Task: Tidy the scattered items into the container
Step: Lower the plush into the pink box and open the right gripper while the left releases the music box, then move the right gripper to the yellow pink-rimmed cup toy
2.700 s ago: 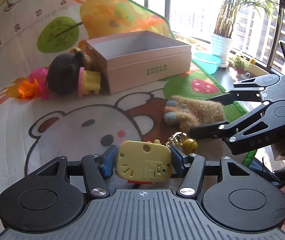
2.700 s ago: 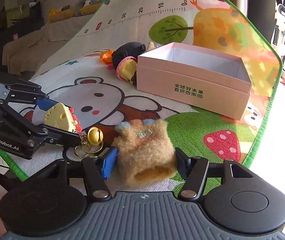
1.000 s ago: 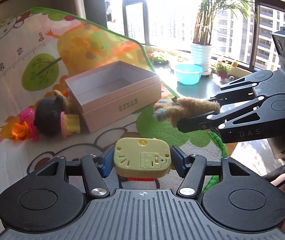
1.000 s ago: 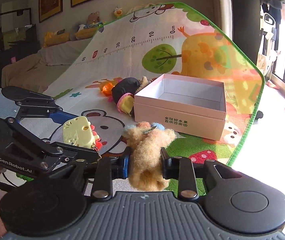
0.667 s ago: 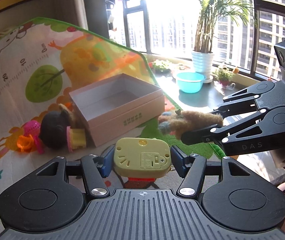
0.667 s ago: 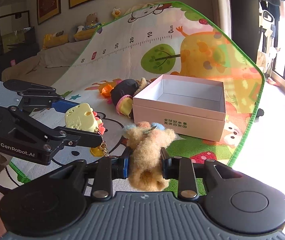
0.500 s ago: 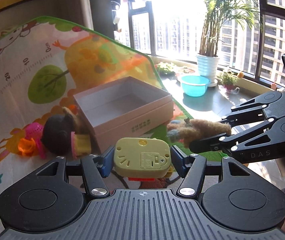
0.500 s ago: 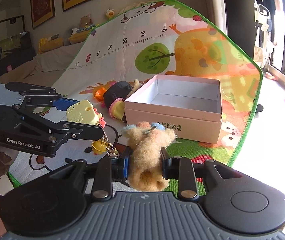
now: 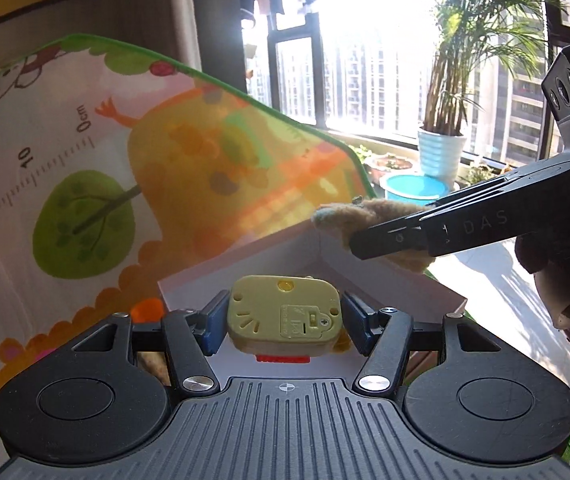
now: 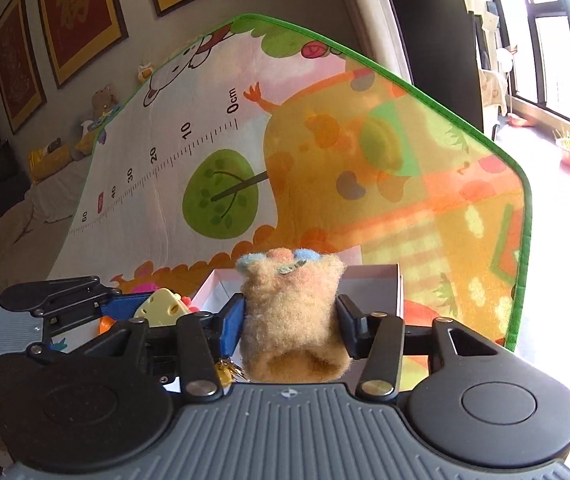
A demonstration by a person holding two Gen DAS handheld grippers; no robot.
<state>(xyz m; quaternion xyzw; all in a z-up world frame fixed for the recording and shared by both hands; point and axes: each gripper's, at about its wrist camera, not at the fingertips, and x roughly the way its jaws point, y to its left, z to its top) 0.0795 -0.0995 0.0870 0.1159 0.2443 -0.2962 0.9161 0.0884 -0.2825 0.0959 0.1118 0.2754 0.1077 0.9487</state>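
Note:
My left gripper [image 9: 283, 320] is shut on a yellow plastic toy [image 9: 281, 304] with a red part beneath, held just above the open pink box [image 9: 385, 276]. The right gripper [image 9: 389, 220] reaches in from the right over the box's far corner with a fuzzy tan plush [image 9: 341, 214]. In the right wrist view the plush [image 10: 291, 296] sits between the fingers of my right gripper [image 10: 291, 320]. The jaws are opening, and both pads still touch the plush. The box [image 10: 369, 280] lies directly behind it. The left gripper [image 10: 153, 312] and yellow toy [image 10: 161, 304] show at the left.
A colourful play mat [image 10: 325, 160] rises steeply behind the box. An orange toy [image 9: 147, 308] lies left of the box. A potted plant [image 9: 441, 152] and a blue basin [image 9: 413, 186] stand by the window. A person's hand [image 9: 557, 280] grips the right tool.
Both grippers have moved forward with their toys and now hover at the box. The right jaws have spread and the squeezed plush has puffed out wider.

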